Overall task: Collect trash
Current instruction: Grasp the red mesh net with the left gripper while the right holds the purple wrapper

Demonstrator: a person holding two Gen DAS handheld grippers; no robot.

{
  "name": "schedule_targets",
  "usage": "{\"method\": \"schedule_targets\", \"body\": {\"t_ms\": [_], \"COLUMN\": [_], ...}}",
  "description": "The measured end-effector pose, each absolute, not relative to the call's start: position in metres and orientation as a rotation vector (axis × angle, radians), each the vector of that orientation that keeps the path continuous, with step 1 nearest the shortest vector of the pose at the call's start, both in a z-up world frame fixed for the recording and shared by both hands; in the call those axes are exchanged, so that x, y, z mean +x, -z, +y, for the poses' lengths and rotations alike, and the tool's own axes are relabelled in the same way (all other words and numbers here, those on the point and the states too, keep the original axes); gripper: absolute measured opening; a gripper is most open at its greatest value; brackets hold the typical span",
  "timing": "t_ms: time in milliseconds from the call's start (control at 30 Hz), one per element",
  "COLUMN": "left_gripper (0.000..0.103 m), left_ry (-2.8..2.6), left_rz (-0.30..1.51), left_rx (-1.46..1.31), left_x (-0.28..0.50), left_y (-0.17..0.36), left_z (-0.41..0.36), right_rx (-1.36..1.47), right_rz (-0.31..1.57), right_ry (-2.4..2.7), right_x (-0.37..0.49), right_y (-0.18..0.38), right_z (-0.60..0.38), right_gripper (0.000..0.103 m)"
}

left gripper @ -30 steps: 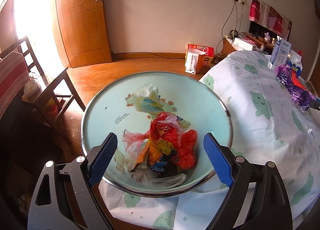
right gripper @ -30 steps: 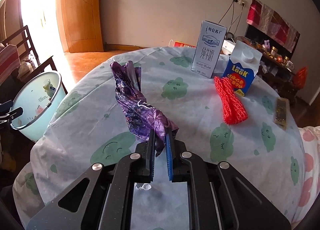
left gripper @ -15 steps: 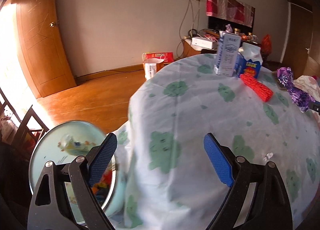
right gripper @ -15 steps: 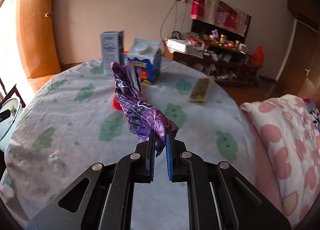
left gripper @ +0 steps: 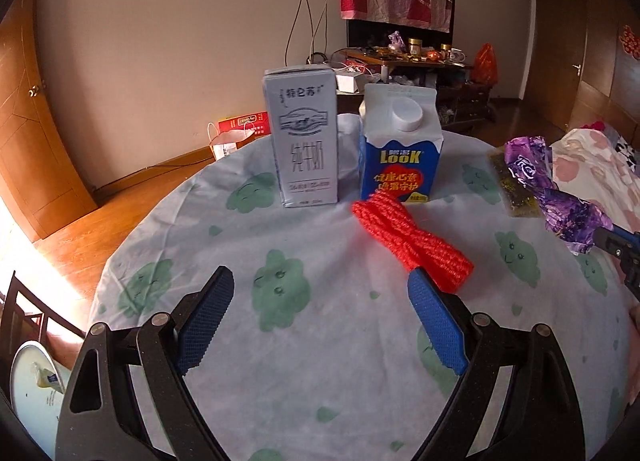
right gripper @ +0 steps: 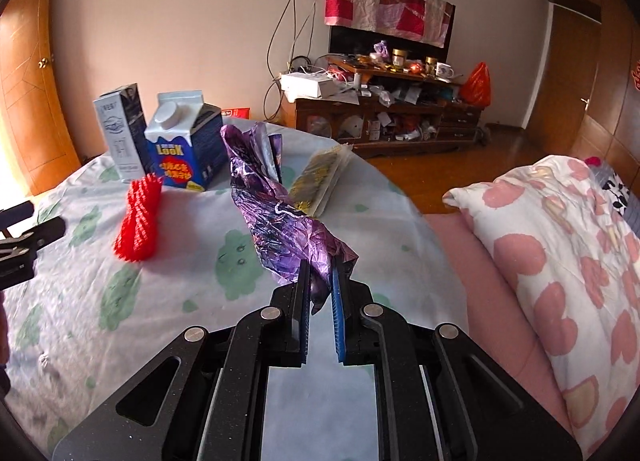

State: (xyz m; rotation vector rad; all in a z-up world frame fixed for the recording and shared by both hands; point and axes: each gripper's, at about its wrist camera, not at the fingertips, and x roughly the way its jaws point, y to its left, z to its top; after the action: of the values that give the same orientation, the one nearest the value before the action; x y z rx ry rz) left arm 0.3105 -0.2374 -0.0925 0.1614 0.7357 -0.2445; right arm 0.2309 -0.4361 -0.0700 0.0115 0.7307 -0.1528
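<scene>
we tilt both grippers down over the desk: left gripper jaws wide and empty, right gripper jaws pinching the purple wrapper.

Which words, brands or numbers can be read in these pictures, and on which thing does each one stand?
"LOOK": yellow brand on the blue carton; the Chinese lines below it are too blurred to read.
"纯牛奶": large characters on the grey milk carton; its top line and bottom small print are not readable.
Purple wrapper in the right gripper: print crumpled, unreadable.
Red box on the floor: too small.
</scene>
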Motion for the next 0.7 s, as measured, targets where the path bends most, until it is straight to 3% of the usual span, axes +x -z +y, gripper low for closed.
{"method": "schedule_targets", "body": {"t_ms": [433, 500, 633, 700], "left_gripper": [0.083, 0.067, 0.056, 0.032], "left_ry": [0.294, 0.318, 0.356, 0.395], "left_rz": [0.807, 0.836, 0.86, 0.864], "left_rx": [0.185, 0.192, 0.187, 0.187], "left_x": [0.331, 0.332, 0.333, 0.332], "left_y": [0.117, 0.124, 0.132, 0.133], "left_z": [-0.278, -0.282, -0.284, -0.286], "right_rx": [0.02, 0.018, 0.02, 0.018], "right_rz": [0.737, 0.741, 0.747, 0.748], "right_ry": [0.135, 0.13, 0.124, 0.122], "right_x": [0.234, 0.235, 0.236, 0.236], "right_y": [0.073, 0.074, 0.075, 0.075], "right_z": [-0.435, -0.434, -0.433, -0.431], "right_gripper": [0.011, 0.011, 0.011, 0.011]}}
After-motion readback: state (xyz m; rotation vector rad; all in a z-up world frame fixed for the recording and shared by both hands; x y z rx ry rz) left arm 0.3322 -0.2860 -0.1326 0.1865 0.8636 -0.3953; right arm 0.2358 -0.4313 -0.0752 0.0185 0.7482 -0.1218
